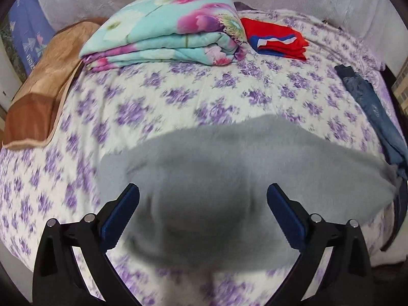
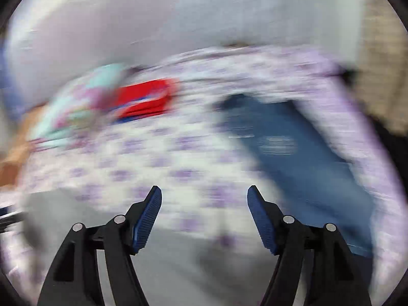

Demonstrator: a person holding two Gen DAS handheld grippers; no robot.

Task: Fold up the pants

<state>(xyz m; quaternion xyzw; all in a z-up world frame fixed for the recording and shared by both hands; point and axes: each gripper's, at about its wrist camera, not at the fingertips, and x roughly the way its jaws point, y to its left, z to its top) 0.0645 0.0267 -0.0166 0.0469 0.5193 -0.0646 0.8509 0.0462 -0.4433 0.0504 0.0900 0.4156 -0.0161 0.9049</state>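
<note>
Left wrist view: the left gripper (image 1: 202,195) gapes empty above the grey pants (image 1: 229,153); the right gripper (image 2: 204,199), likewise released, nears the jeans (image 2: 301,148) and might seize the wrong garment.

The pants (image 1: 216,168) lie on the bed (image 1: 178,94), spread across its near part. Behind them, at the far side, a folded quilt (image 1: 163,35) rests on the bed, and just to its right lies a folded garment (image 1: 276,39). Jeans (image 1: 372,107) lie along the right edge. A blanket (image 1: 40,94) hangs over the left edge
</note>
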